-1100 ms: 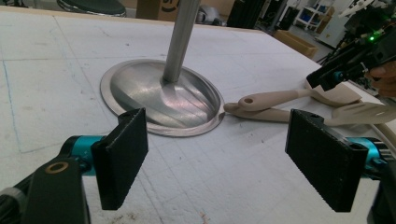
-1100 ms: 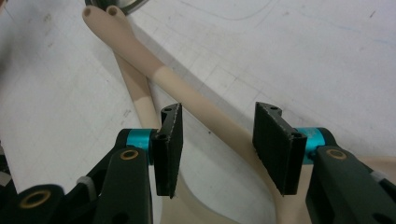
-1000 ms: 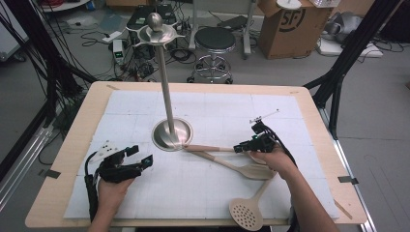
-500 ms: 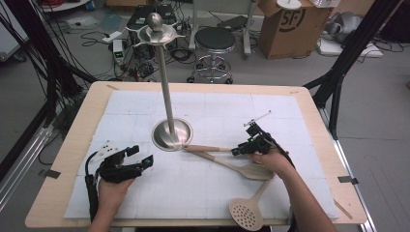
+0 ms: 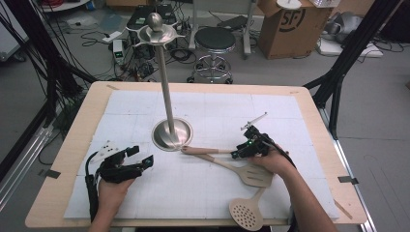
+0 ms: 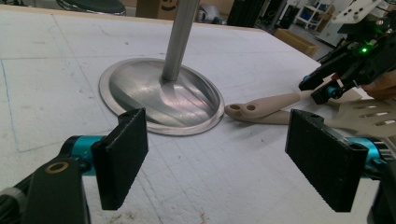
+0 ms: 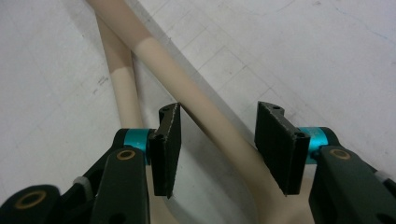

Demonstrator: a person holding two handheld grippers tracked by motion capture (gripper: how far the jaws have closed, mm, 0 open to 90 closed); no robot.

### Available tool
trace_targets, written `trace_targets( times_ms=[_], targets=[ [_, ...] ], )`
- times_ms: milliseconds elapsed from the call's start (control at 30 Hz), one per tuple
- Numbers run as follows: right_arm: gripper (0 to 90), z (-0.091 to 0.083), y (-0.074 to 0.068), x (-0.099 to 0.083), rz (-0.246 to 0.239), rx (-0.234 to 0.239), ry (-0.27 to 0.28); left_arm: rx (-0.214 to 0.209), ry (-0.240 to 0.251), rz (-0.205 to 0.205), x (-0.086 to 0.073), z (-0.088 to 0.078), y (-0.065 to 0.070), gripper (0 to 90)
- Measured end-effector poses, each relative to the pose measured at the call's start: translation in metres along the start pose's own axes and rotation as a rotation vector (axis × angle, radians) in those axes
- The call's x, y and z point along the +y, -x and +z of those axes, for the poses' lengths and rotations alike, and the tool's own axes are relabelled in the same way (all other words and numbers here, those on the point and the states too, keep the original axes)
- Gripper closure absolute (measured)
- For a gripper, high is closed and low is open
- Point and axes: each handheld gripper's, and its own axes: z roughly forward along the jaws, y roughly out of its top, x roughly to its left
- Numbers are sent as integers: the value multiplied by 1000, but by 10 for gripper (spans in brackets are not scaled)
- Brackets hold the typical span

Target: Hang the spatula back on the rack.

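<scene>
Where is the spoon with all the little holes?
In the high view, the skimmer lies at the table's near edge on the person's right side, just below the slotted spatula and beside the person's right forearm.

The stand sits between the left tongs and right tongs; two spoons lie by the right tongs.

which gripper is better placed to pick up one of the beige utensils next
Right. The right gripper has its open jaws either side of a beige utensil handle. The left gripper sits open near the stand's metal base, well away from the handles.
</scene>
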Motion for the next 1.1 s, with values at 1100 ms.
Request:
trace_targets(
  times_ms=[1100],
  targets=[
    [787,-17,18,1,26,-139,118,1,5,-4,0,-2,-1,220]
  ],
)
